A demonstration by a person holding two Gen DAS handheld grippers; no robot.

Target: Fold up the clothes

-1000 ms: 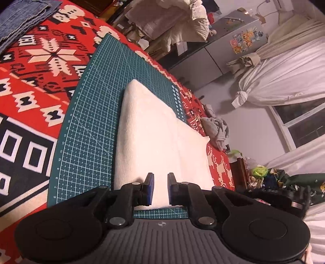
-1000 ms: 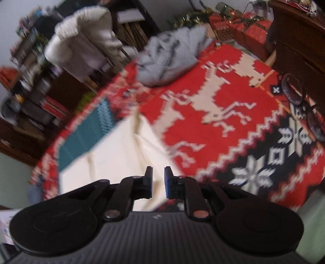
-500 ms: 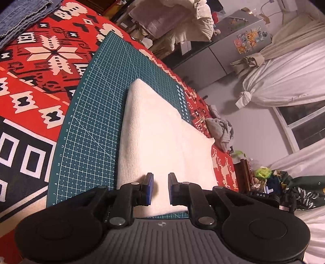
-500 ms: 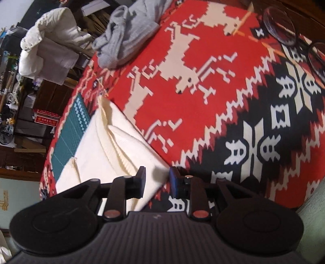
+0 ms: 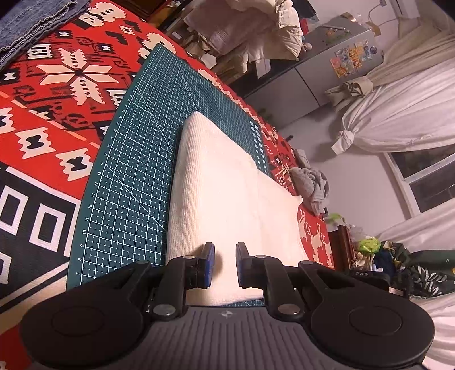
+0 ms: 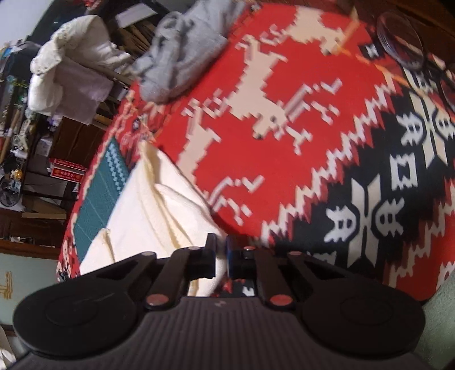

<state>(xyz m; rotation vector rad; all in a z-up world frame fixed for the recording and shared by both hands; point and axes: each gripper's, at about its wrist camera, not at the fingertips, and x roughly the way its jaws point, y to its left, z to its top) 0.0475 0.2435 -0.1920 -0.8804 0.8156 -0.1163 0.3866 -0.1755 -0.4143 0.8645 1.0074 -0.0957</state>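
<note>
A folded white knit garment (image 5: 221, 199) lies on the green cutting mat (image 5: 128, 170), its long side running away from me. My left gripper (image 5: 224, 264) hovers over its near end, fingers a little apart with only flat cloth seen behind the gap. In the right wrist view the same white garment (image 6: 159, 216) shows stacked folds, one corner hanging off the mat (image 6: 93, 205) onto the blanket. My right gripper (image 6: 221, 250) sits at that corner, jaws nearly together with the cloth's edge between them.
A red, white and black patterned blanket (image 6: 284, 142) covers the table. A crumpled grey garment (image 6: 182, 57) lies at the far end, also in the left view (image 5: 312, 185). Folded denim (image 5: 28, 22) sits at far left. Eyeglasses (image 6: 403, 39) rest at the right edge.
The right gripper dropped toward the white garment's corner, opened wider half a second ago, and has now narrowed on the corner. The left gripper crept slightly forward over the garment.
</note>
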